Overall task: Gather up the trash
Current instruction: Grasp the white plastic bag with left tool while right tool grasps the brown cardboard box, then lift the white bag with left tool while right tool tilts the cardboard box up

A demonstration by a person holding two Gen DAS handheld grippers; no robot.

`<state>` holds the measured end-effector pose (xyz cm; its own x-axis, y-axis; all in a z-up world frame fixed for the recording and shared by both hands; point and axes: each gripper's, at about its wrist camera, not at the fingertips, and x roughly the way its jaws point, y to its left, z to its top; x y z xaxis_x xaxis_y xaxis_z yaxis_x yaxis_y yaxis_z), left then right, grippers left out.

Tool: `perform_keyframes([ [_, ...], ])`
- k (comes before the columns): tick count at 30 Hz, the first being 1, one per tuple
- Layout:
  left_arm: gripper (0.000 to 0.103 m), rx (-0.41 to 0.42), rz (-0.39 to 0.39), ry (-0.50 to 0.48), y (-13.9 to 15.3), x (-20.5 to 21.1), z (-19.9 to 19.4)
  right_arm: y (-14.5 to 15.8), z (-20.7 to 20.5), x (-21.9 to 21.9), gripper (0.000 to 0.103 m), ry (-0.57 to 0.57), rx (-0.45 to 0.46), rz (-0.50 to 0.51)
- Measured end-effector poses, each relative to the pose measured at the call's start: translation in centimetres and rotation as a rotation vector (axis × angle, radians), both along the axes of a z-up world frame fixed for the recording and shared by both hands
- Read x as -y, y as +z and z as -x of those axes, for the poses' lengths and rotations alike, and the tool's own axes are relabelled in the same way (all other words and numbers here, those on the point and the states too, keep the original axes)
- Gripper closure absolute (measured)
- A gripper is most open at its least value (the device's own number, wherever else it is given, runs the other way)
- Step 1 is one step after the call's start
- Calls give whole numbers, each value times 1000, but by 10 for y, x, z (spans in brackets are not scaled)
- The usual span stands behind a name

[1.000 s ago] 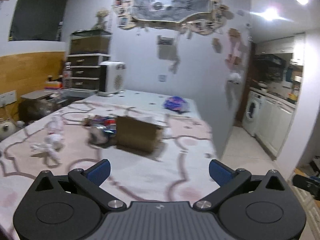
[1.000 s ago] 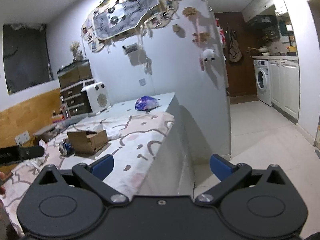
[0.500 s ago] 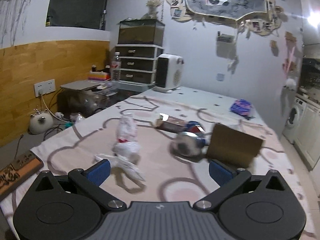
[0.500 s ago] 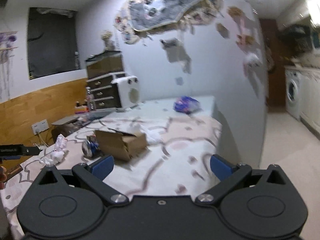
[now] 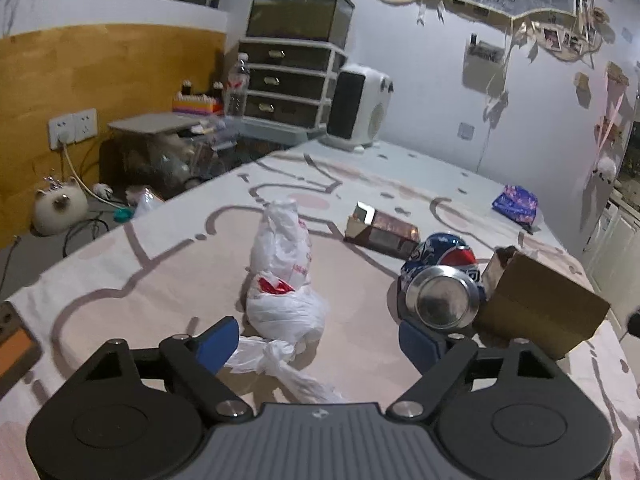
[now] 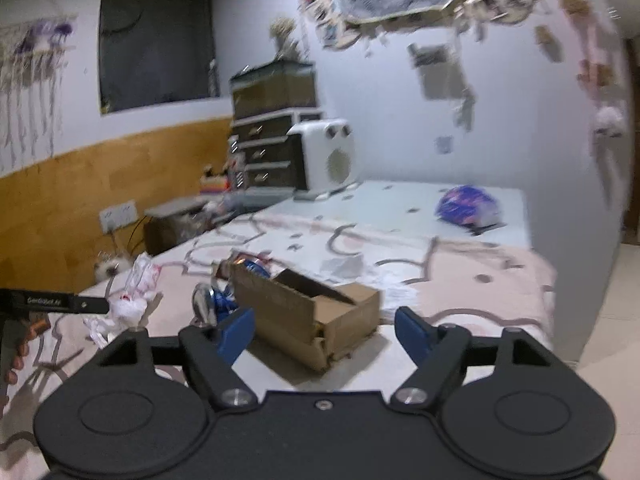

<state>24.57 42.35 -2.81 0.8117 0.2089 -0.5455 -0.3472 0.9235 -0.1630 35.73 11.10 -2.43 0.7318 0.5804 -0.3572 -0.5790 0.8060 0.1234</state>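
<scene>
On the patterned tablecloth (image 5: 160, 280) lies a white plastic bag (image 5: 280, 280) with red print. Its knotted tail reaches between the fingers of my left gripper (image 5: 318, 340), whose jaws are closing without the pads pressing on it. A blue drink can (image 5: 440, 284) lies on its side by the right finger, beside an open cardboard box (image 5: 536, 308). A small brown carton (image 5: 384, 232) lies behind them. My right gripper (image 6: 324, 332) is closing too, with the cardboard box (image 6: 316, 320) just ahead between its fingers, not touched. The can (image 6: 212, 304) and bag (image 6: 136, 292) lie to its left.
A purple wrapper (image 5: 516, 202) lies far right on the table. A white heater (image 5: 360, 108) and a drawer unit (image 5: 288, 80) stand at the back. Beyond the table's left edge are cables and a cat-shaped lamp (image 5: 60, 208). A hand (image 6: 16, 356) shows at the left edge.
Both views swung left across the table and closer to the trash. The bag and can now sit right before the left fingers, the box before the right. Both jaws have narrowed a little.
</scene>
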Motion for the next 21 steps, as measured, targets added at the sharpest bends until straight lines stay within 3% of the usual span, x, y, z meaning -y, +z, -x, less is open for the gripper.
perform_keyframes([
  [4, 17, -41, -21, 23, -9, 0, -20, -9, -20, -23, 39, 46, -18, 3],
  [7, 17, -76, -16, 47, -17, -4, -33, -15, -25, -36, 52, 95, -4, 9],
  [8, 17, -82, -8, 52, -19, -5, -36, -17, -24, -39, 60, 103, -2, 20],
  [9, 19, -83, -6, 58, -21, -4, -37, -17, -23, -41, 78, 103, 0, 35],
  [11, 28, -88, -36, 75, -23, -1, -38, -16, -17, -41, 92, 128, 0, 41],
  [16, 58, -87, -42, 90, -19, 4, -35, -8, 7, -30, 100, 184, -19, 5],
  [21, 59, -67, -12, 14, -15, 23, -17, -4, 45, -16, 100, 200, -34, -9],
])
